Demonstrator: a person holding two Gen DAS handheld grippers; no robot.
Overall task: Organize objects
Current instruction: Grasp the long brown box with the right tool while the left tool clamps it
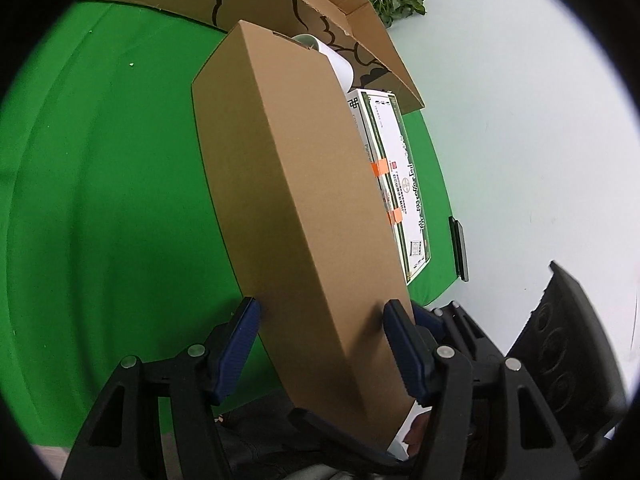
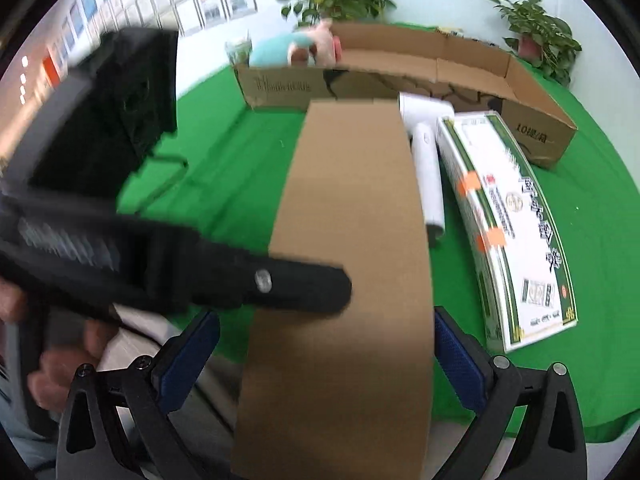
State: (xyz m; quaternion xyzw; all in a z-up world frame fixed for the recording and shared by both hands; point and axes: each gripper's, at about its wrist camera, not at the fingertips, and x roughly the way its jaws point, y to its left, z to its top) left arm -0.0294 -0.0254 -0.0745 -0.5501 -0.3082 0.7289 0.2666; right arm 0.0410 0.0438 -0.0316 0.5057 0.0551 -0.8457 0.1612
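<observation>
A long plain brown cardboard box [image 1: 296, 200] runs away from me over the green cloth. My left gripper [image 1: 320, 320] is shut on its near end, blue pads pressed on both sides. In the right wrist view the same brown box [image 2: 348, 260] lies between the fingers of my right gripper [image 2: 326, 332]; the right pad touches its edge, the left pad stands apart. The left gripper's black finger [image 2: 304, 284] lies across the box. A white hair dryer [image 2: 426, 160] and a white-and-green printed box [image 2: 508, 232] lie to the right of the brown box.
A large open cardboard carton [image 2: 400, 76] stands at the back of the green table [image 2: 224, 184], with a pink and teal plush toy [image 2: 308, 44] at its left end. Potted plants [image 2: 536, 36] stand behind. A black phone [image 1: 459, 246] lies at the table's right edge.
</observation>
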